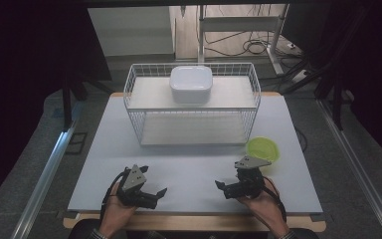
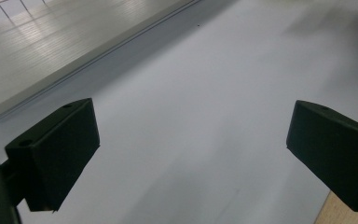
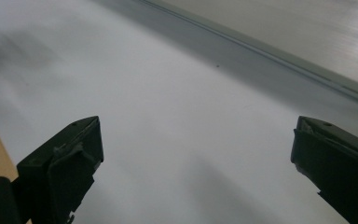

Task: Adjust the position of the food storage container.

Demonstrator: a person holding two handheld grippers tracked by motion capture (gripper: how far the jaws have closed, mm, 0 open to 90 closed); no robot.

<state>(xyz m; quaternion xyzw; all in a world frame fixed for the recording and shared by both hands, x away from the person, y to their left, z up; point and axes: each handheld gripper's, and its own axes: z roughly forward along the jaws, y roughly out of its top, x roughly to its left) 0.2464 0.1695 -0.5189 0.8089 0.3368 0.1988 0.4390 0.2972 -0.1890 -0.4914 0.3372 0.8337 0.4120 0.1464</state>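
My left gripper [image 1: 153,181] rests low over the near left of the white tabletop [image 1: 191,167], held in a hand. Its jaws stand wide apart with nothing between them, as the left gripper view [image 2: 191,154] confirms. My right gripper [image 1: 227,187] sits at the near right, also held in a hand, open and empty [image 3: 193,163]. The two grippers point inward toward each other. A lime-green bowl [image 1: 262,149] lies on the table just behind the right gripper. A white rounded dish [image 1: 191,83] sits on the top shelf of a white wire rack [image 1: 131,94].
The rack's lower shelf [image 1: 191,130] is bare; its front edge shows in the left gripper view [image 2: 51,42] and in the right gripper view [image 3: 307,32]. A wooden table edge [image 1: 194,222] runs along the near side. Metal rails [image 1: 45,174] flank the table.
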